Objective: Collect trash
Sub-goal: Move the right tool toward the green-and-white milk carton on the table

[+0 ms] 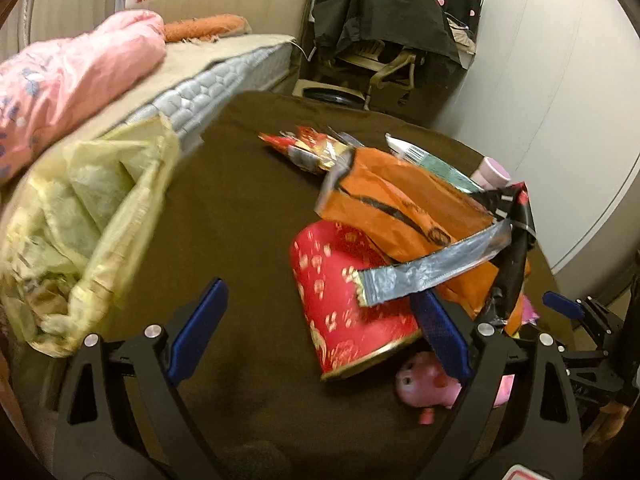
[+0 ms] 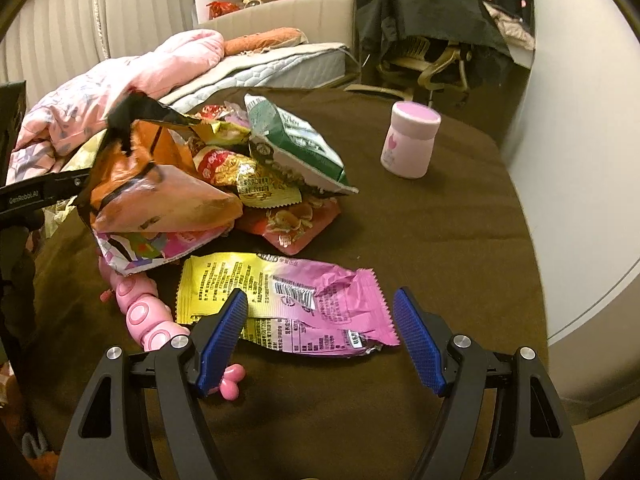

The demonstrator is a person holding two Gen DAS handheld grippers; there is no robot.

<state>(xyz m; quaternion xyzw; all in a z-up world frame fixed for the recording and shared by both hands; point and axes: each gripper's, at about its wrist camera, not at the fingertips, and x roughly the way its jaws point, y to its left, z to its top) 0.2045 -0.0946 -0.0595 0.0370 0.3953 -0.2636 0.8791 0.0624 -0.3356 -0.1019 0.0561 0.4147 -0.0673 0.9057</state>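
Observation:
A pile of snack wrappers lies on the brown table (image 2: pixel 440 240). An orange wrapper (image 2: pixel 160 188) tops the pile, with a green and white wrapper (image 2: pixel 296 144) behind it. A yellow and pink wrapper (image 2: pixel 288 300) lies flat right in front of my right gripper (image 2: pixel 320 320), which is open and empty just above it. In the left wrist view my left gripper (image 1: pixel 320 320) is open and empty, beside a red cup (image 1: pixel 344 304) on its side and the orange wrapper (image 1: pixel 400 208). A yellow plastic bag (image 1: pixel 80 220) hangs at the left.
A pink and white jar (image 2: pixel 410 140) stands on the table at the right. A pink toy (image 2: pixel 140 312) lies by the wrappers; it also shows in the left wrist view (image 1: pixel 420 388). A bed with a pink quilt (image 1: pixel 68 76) sits left of the table. A chair (image 2: pixel 436 64) stands behind.

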